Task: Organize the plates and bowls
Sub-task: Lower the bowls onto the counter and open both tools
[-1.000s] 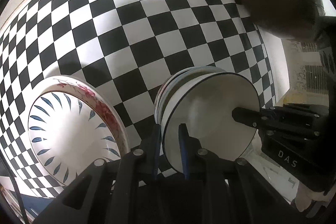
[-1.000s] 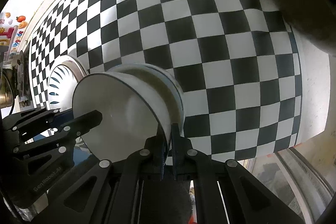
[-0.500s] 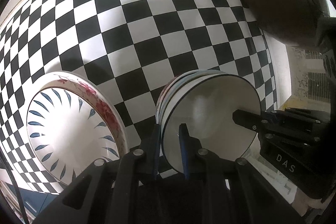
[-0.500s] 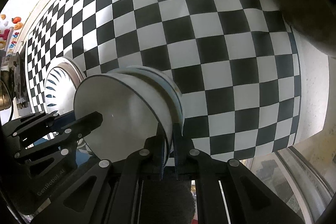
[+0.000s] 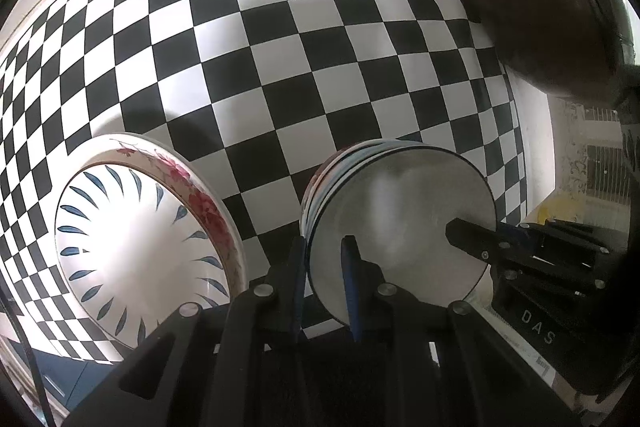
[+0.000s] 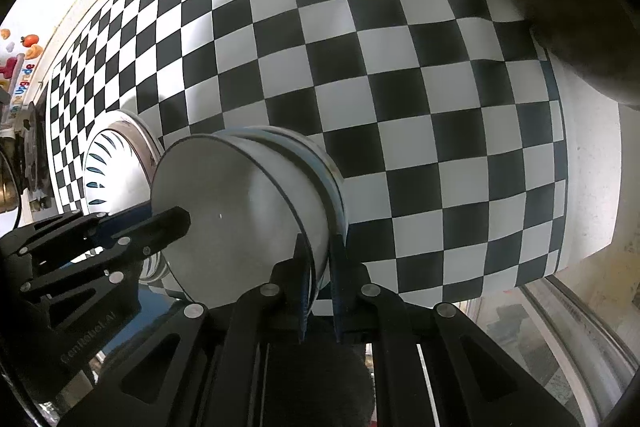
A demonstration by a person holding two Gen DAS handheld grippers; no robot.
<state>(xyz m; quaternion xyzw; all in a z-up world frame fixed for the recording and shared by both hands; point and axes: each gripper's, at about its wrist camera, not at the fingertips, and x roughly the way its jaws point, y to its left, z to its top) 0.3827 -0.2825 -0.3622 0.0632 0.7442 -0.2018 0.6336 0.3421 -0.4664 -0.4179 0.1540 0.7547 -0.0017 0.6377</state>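
Bowls (image 5: 400, 223) were nested, both jaws clamping the top rim; plates (image 5: 136, 247) at 9 o'clock were already stacked.

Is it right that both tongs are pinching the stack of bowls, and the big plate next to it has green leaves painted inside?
Not quite. Both tongs, left and right, do pinch the stack of bowls, but the leaves inside the big plate are blue, not green. The left wrist view shows it.
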